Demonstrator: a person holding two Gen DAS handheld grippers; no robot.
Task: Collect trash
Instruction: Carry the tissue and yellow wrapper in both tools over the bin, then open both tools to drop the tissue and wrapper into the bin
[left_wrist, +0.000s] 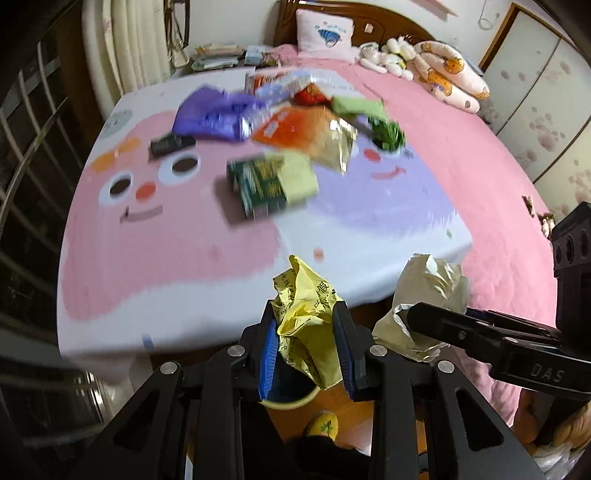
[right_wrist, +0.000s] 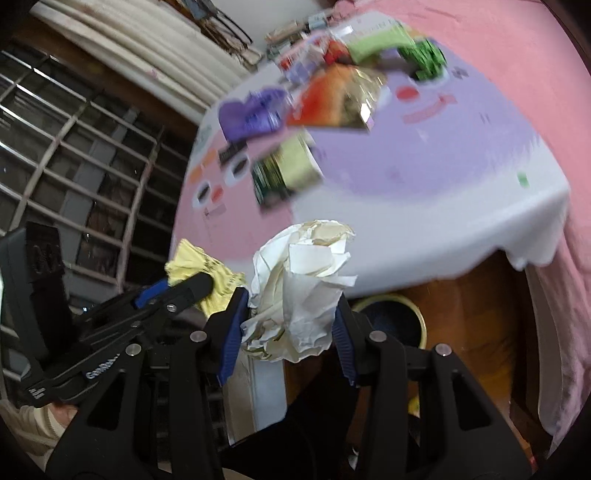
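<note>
My left gripper (left_wrist: 304, 332) is shut on a crumpled yellow wrapper (left_wrist: 306, 317), held off the table's near edge above a yellow-rimmed bin (left_wrist: 291, 400) on the floor. My right gripper (right_wrist: 291, 325) is shut on a crumpled white paper ball (right_wrist: 299, 291), which also shows in the left wrist view (left_wrist: 428, 295). The bin also shows in the right wrist view (right_wrist: 391, 317), below and right of the right gripper. The left gripper (right_wrist: 207, 284) with the yellow wrapper (right_wrist: 199, 269) shows at the left of the right wrist view. More trash lies on the table: a green-yellow box (left_wrist: 273, 181), a purple bag (left_wrist: 218, 114), an orange packet (left_wrist: 299, 129).
The table wears a cloth with pink and purple cartoon faces (left_wrist: 166, 240). A pink bed (left_wrist: 480, 155) with pillows and soft toys stands to the right. A barred window (right_wrist: 74, 147) is on the left. A wooden floor (right_wrist: 461, 314) lies beneath the table edge.
</note>
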